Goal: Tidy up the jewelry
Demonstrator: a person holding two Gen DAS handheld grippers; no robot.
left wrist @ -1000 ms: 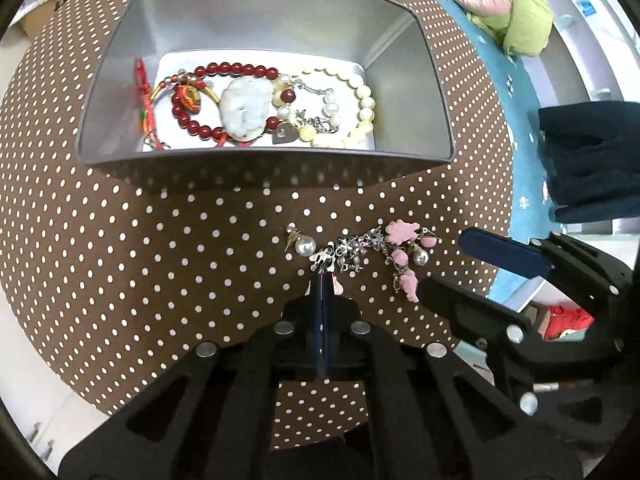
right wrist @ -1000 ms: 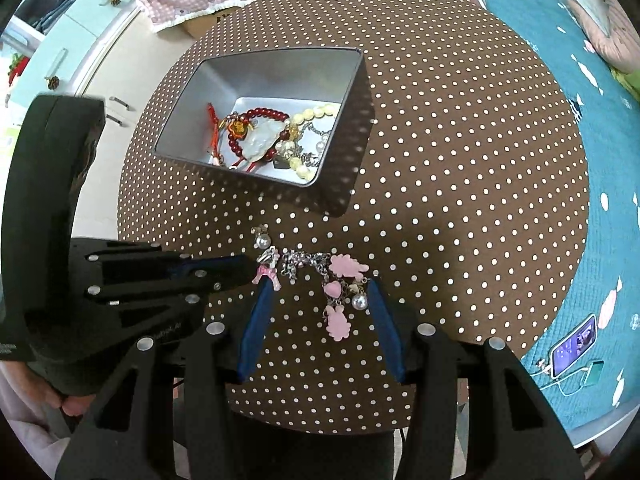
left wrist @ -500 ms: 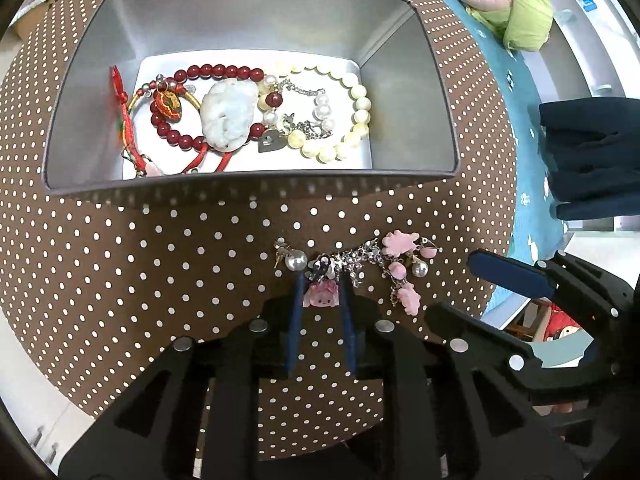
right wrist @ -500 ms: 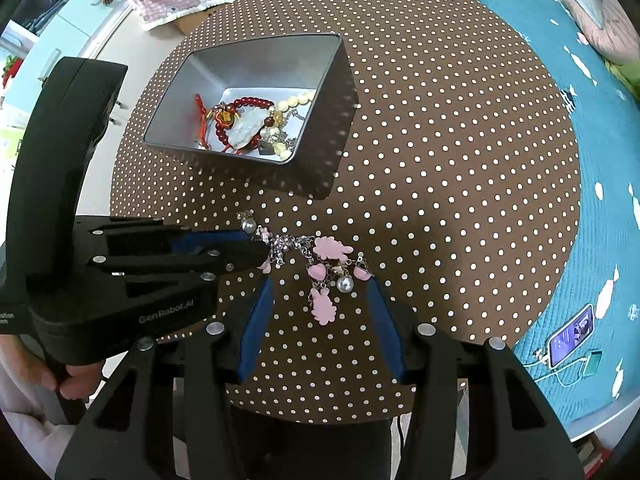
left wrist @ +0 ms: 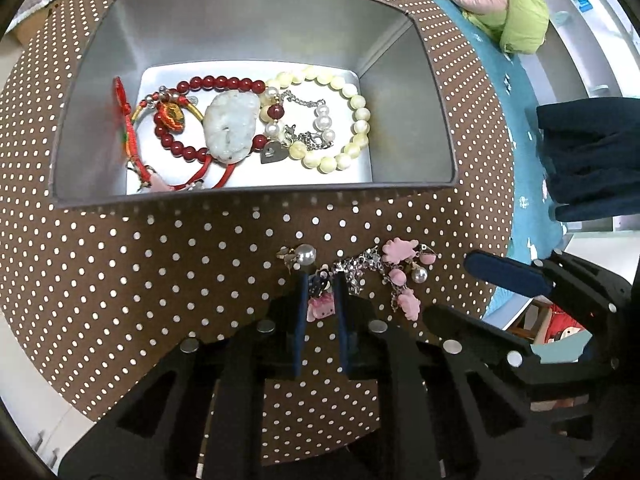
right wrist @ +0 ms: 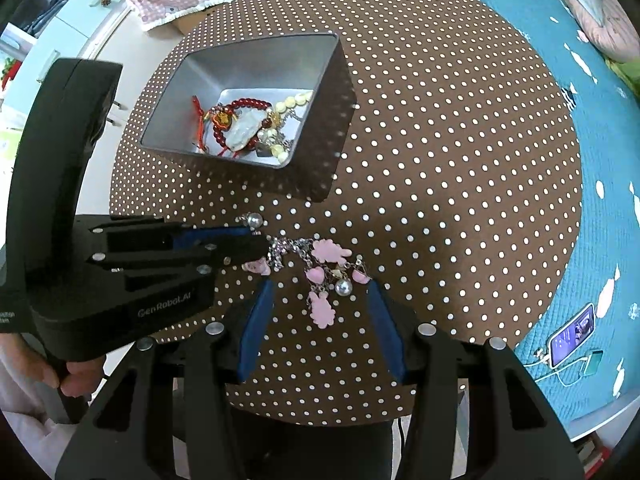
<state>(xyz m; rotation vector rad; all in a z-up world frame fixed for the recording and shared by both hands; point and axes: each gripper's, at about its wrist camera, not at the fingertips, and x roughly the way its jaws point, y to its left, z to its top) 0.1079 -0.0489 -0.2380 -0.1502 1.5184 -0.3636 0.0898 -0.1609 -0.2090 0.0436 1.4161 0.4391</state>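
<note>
Left wrist view, left to right: a grey metal box point(left wrist: 256, 80) stands on the round brown polka-dot table point(left wrist: 120, 280). It holds, from its left wall, a red cord bracelet point(left wrist: 128, 136), a dark red bead bracelet point(left wrist: 192, 120) carrying a pale jade pendant point(left wrist: 230, 126), a pearl-and-chain bracelet point(left wrist: 308, 128) and a cream bead bracelet point(left wrist: 348, 120). Below the box, on the cloth, lies the pink charm bracelet point(left wrist: 384, 276). The left gripper point(left wrist: 320, 284) has its jaws narrowly parted around that bracelet's left end, a small pink charm between them; whether the pads actually touch it cannot be told. At the far right the right gripper point(left wrist: 472, 292) shows one blue pad.

Right wrist view, left to right: the left gripper point(right wrist: 256, 244) reaches in from the left, its tips at the chain end of the charm bracelet point(right wrist: 324, 272). The right gripper point(right wrist: 316, 292) stands wide open, its blue pads either side of the pink charms, apart from them. The box point(right wrist: 248, 72) sits beyond, well apart from the bracelet. A phone point(right wrist: 572, 334) lies on the teal bedspread point(right wrist: 600, 160) at far right.
</note>
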